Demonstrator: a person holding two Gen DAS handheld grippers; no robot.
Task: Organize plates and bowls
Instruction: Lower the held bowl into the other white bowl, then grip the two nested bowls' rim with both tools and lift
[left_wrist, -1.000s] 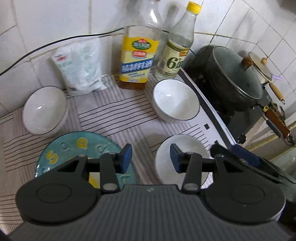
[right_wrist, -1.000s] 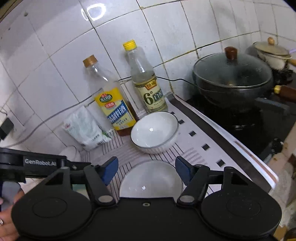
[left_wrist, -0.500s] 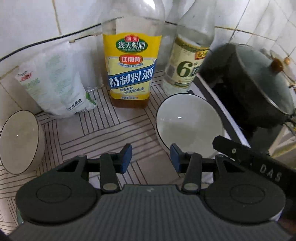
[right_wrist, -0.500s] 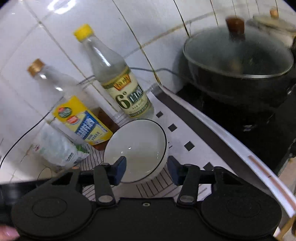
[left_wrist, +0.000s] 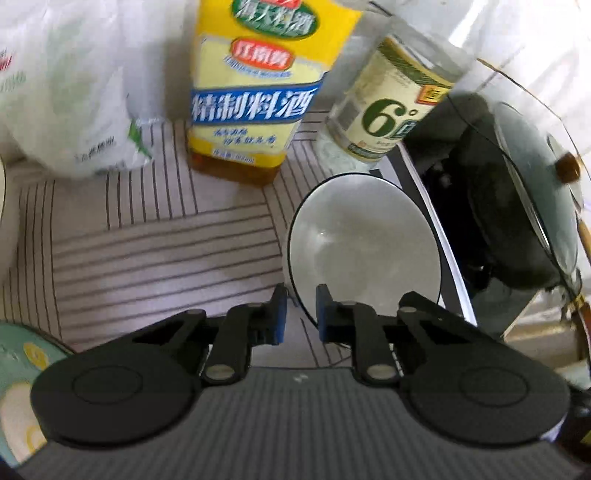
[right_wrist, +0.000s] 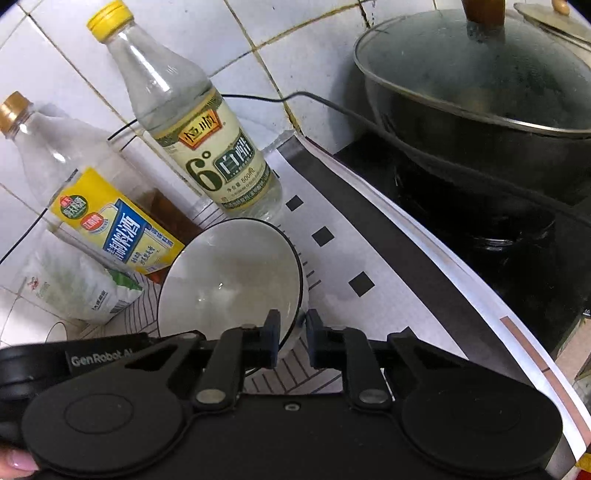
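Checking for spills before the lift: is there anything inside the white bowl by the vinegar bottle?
No, the white bowl shows only a bare glossy interior, with nothing in it.

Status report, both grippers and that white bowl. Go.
Left gripper and right gripper each straddle the white bowl rim, narrowed, grip unconfirmed. Bowl tilted. Vinegar bottle and cooking wine bottle close behind.
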